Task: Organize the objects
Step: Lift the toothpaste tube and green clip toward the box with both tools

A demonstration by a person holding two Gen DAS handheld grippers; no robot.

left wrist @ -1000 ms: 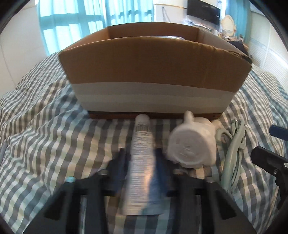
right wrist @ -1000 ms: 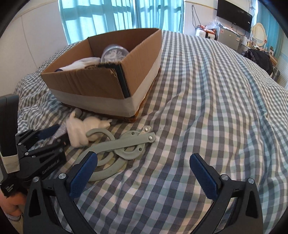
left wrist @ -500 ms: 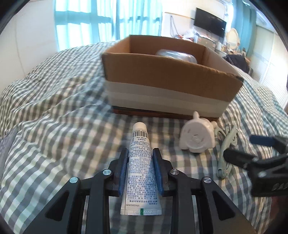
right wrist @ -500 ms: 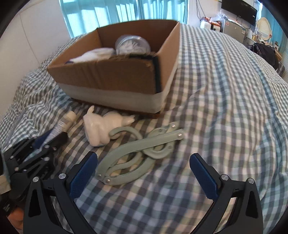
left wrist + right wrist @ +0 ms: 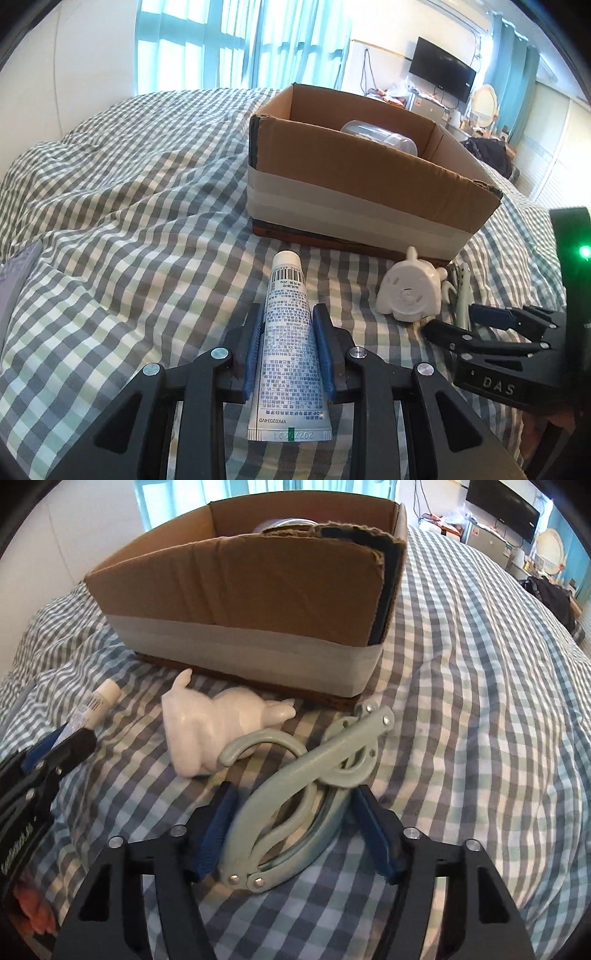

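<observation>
Two tools work the checkered bedspread: the left gripper clamps a white ointment tube between its blue pads, cap pointing ahead toward the cardboard box; the right gripper straddles a folded mint hanger, jaws apart, not yet pinching. Between both grippers lies a white rabbit figurine.

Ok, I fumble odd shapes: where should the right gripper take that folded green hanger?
Across the folded arms near their riveted ends, coming in low from the near side. The green hanger lies flat, narrowest there, and the right gripper already straddles it.
</observation>
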